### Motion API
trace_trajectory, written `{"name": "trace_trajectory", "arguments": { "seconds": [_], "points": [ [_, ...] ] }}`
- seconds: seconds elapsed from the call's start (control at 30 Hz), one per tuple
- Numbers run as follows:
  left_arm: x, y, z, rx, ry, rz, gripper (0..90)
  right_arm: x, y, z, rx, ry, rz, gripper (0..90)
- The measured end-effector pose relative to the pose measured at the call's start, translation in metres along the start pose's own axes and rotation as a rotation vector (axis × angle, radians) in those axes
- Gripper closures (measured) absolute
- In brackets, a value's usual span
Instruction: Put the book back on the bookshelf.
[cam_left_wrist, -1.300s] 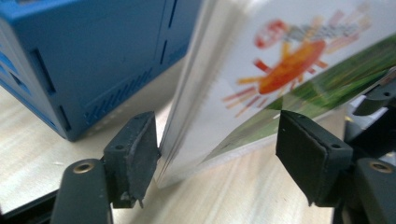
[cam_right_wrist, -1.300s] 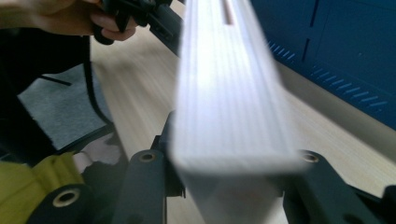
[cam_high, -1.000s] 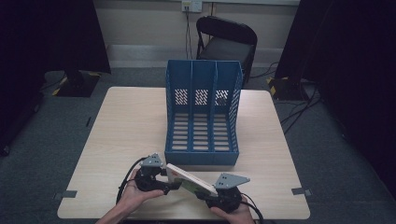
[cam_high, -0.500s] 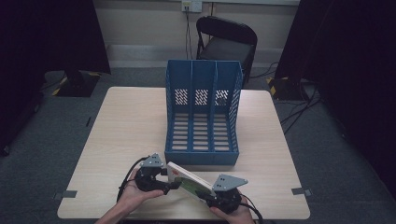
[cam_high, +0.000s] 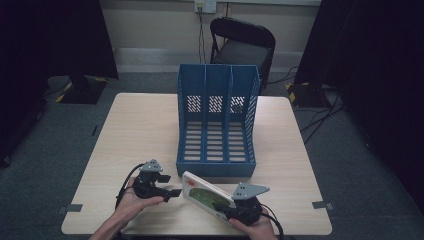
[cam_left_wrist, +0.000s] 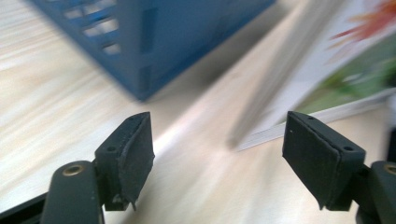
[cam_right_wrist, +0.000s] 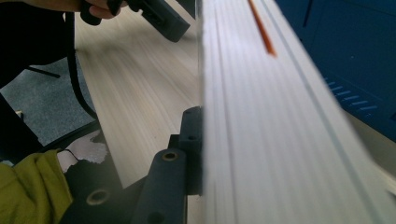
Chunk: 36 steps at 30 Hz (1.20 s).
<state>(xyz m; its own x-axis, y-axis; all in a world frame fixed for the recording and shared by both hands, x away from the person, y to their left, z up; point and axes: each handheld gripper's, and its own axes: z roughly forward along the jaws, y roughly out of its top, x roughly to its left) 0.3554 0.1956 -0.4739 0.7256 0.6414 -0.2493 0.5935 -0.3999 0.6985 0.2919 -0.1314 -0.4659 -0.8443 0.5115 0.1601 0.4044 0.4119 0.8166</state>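
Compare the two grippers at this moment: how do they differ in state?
The left gripper is open, its fingers apart with nothing between them; they have just opened further. The right gripper is shut on the book, holding it tilted. The left one points toward the book's free edge. Both are hand-held above the table.

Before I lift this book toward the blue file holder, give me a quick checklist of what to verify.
1. Right gripper shut on the white paperback book with the green and orange cover: ok.
2. Left gripper clear of the book, jaws open with nothing between them: ok.
3. Blue plastic three-slot file holder upright, open side facing the person: ok.
4. All three slots free: ok.
5. Bare light wooden table between book and holder: ok.
6. Firmness of the grip on the book: cannot tell.
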Motion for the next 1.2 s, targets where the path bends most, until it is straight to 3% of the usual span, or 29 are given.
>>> {"name": "trace_trajectory", "arguments": {
  "seconds": [0.03,0.07,0.23,0.27,0.3,0.37,0.53,0.57,0.73,0.77,0.93,1.03,1.2],
  "points": [
    [0.003,-0.001,0.0,0.011,0.01,-0.006,25.4,-0.001,0.0,-0.001,0.001,0.0,0.003,76.4],
    [0.01,-0.003,0.0,0.048,0.045,-0.042,25.4,-0.001,0.0,-0.001,0.002,0.001,0.009,76.4],
    [0.019,-0.006,0.001,0.07,0.099,-0.079,25.5,-0.003,0.001,-0.001,-0.002,0.007,0.02,76.4],
    [0.019,-0.007,0.002,0.084,0.157,-0.061,25.5,-0.002,0.002,-0.001,-0.003,0.007,0.018,76.5],
    [0.019,-0.007,0.002,0.084,0.157,-0.061,25.5,-0.002,0.002,-0.001,-0.003,0.007,0.018,76.5],
    [0.018,-0.008,0.005,0.105,0.187,-0.023,23.0,-0.002,0.003,-0.002,-0.002,0.011,0.018,76.5],
    [0.018,-0.009,0.007,0.095,0.235,-0.007,19.5,-0.003,0.006,-0.006,-0.011,0.017,0.022,76.5],
    [0.019,-0.011,0.009,0.076,0.277,0.002,19.4,-0.003,0.007,-0.007,-0.015,0.016,0.023,76.5],
    [0.02,-0.014,0.011,0.065,0.302,0.044,16.2,-0.003,0.008,-0.011,-0.037,-0.003,0.027,76.5],
    [0.02,-0.014,0.011,0.06,0.3,0.042,14.9,-0.004,0.008,-0.012,-0.047,0.001,0.043,76.5],
    [0.022,-0.018,0.012,0.023,0.295,0.055,12.7,-0.002,0.009,-0.013,-0.048,0.003,0.032,76.5],
    [0.026,-0.023,0.014,-0.016,0.297,0.064,6.0,0.0,0.011,-0.015,-0.054,0.007,0.026,76.5],
    [0.026,-0.024,0.014,-0.021,0.296,0.06,4.1,0.0,0.014,-0.018,-0.069,0.012,0.025,76.5]
  ]
}}
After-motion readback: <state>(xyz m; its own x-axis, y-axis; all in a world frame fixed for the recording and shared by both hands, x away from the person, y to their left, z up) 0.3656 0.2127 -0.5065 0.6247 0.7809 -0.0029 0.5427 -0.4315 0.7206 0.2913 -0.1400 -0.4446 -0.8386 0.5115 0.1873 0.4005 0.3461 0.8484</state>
